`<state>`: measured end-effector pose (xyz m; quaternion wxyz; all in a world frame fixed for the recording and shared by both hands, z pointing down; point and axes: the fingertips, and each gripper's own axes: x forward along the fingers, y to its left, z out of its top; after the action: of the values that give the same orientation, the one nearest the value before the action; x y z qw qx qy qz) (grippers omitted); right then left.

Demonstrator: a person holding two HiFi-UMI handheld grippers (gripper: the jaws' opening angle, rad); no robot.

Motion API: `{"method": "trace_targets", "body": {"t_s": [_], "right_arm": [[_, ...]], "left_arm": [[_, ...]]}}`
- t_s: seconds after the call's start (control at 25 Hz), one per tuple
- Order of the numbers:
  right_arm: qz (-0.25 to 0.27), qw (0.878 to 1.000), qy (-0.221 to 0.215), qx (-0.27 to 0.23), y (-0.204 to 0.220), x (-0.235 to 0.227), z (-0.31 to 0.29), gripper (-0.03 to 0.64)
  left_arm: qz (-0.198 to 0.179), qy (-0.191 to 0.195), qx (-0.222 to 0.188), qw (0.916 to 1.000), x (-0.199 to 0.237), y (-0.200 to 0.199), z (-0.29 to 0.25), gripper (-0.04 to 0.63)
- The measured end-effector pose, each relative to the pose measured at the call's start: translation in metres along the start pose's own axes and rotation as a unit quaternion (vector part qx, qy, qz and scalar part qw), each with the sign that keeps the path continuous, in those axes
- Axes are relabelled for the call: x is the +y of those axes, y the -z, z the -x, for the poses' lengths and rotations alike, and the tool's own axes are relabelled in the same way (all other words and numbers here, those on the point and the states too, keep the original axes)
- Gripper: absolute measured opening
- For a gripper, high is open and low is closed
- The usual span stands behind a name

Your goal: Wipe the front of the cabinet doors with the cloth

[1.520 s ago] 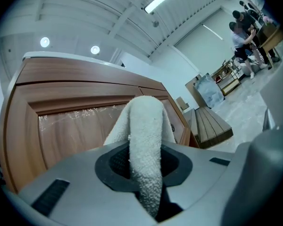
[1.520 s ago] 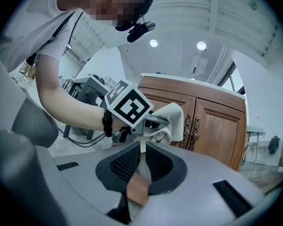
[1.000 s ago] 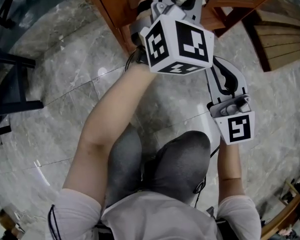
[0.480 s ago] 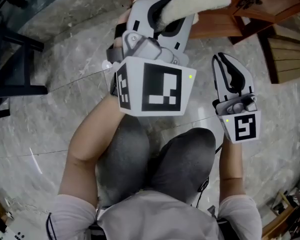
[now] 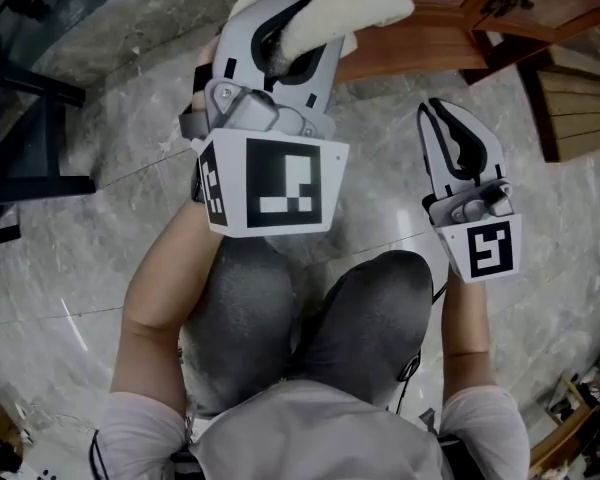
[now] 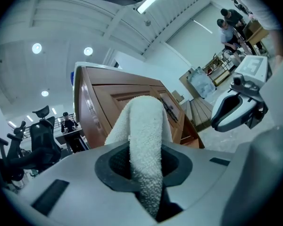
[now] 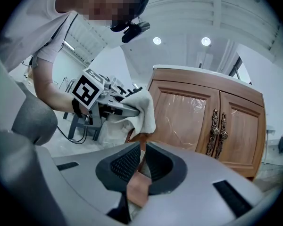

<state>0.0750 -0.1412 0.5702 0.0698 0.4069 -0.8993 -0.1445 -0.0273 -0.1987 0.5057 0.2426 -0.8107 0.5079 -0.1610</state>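
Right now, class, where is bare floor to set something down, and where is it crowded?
Bare marble floor lies between the black frame and the left arm; a smaller patch lies between left gripper and right gripper. Crowded by the cabinet and cloth.

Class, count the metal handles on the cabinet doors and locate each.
2: left door's handle and right door's handle, side by side at the centre seam; none seems hidden.
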Motion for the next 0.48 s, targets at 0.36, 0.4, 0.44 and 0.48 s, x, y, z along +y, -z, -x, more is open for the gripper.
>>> {"method": "trace_targets", "body": {"t_s": [0.36, 0.4, 0.44, 0.48], "right_arm": [[0.005, 1.0, 0.01, 0.015, 0.012, -0.008, 0.01, 0.058], [0.005, 1.0, 0.01, 0.016, 0.015, -0.01, 0.013, 0.058], [0.004, 1.0, 0.011, 0.017, 0.017, -0.012, 0.015, 0.058], [0.003, 1.0, 0.013, 0.018, 0.019, -0.015, 0.017, 0.058]], "left_arm": [[-0.006, 0.024, 0.008, 0.9997, -0.03, 0.005, -0.036, 0.092], [-0.007, 0.028, 0.01, 0.9995, -0.035, 0.004, -0.042, 0.092], [-0.008, 0.03, 0.012, 0.9994, -0.039, 0.003, -0.048, 0.092], [-0.01, 0.032, 0.012, 0.9994, -0.042, 0.001, -0.053, 0.092]]}}
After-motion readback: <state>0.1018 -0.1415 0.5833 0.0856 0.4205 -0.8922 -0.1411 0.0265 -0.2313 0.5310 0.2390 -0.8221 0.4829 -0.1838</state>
